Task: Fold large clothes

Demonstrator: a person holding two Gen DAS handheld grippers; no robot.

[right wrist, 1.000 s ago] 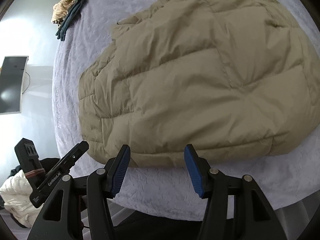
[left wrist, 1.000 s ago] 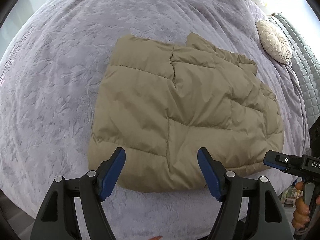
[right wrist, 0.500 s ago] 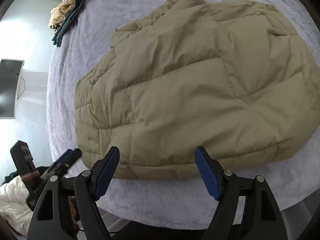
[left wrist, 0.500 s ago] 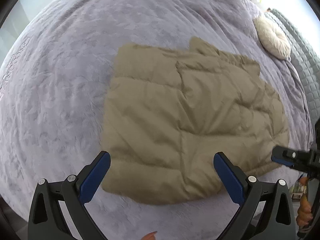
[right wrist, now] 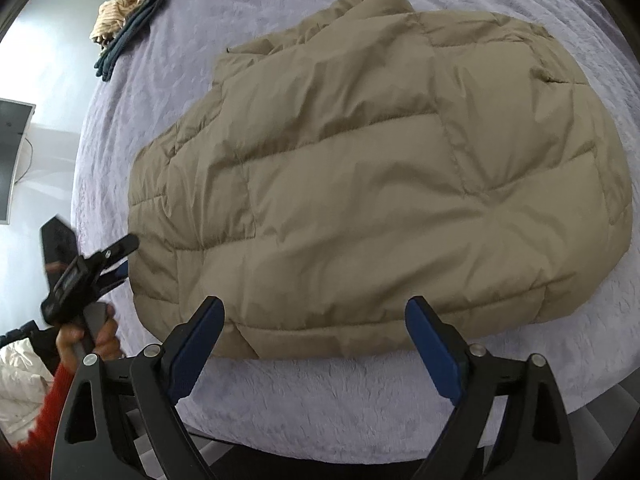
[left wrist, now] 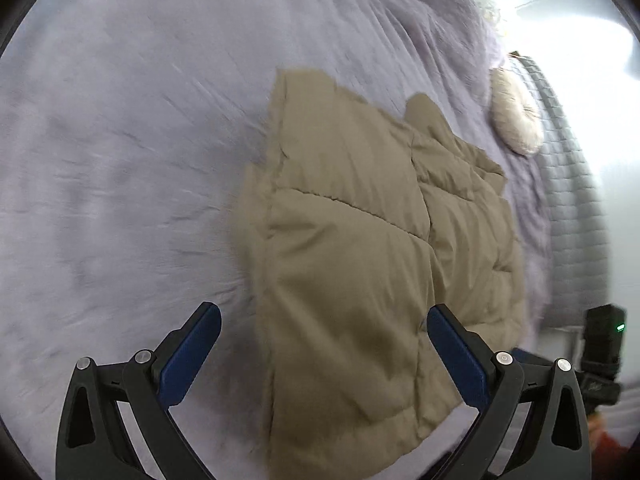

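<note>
A tan puffer jacket (left wrist: 352,260) (right wrist: 380,180) lies folded and flat on the lilac bed cover (left wrist: 120,160). My left gripper (left wrist: 324,314) is open wide over the jacket's near left corner, pressing on nothing. In the right wrist view that left gripper (right wrist: 124,258) sits at the jacket's left edge, held by a hand (right wrist: 92,336) in a red sleeve. My right gripper (right wrist: 315,304) hangs above the jacket's near hem with its jaws opening. The hem shows between its blue pads (right wrist: 200,340), which do not press on it.
A round cream cushion (left wrist: 516,120) lies by the grey quilted headboard (left wrist: 572,200). A pile of striped and dark clothes (right wrist: 132,12) sits at the bed's far corner. A white garment (right wrist: 20,372) lies off the bed's left side. The bed's front edge (right wrist: 320,440) is close below.
Both pairs of jaws have spread wider. The left gripper has swung down and towards the jacket's left edge, and its view is blurred. The right gripper has barely shifted.
</note>
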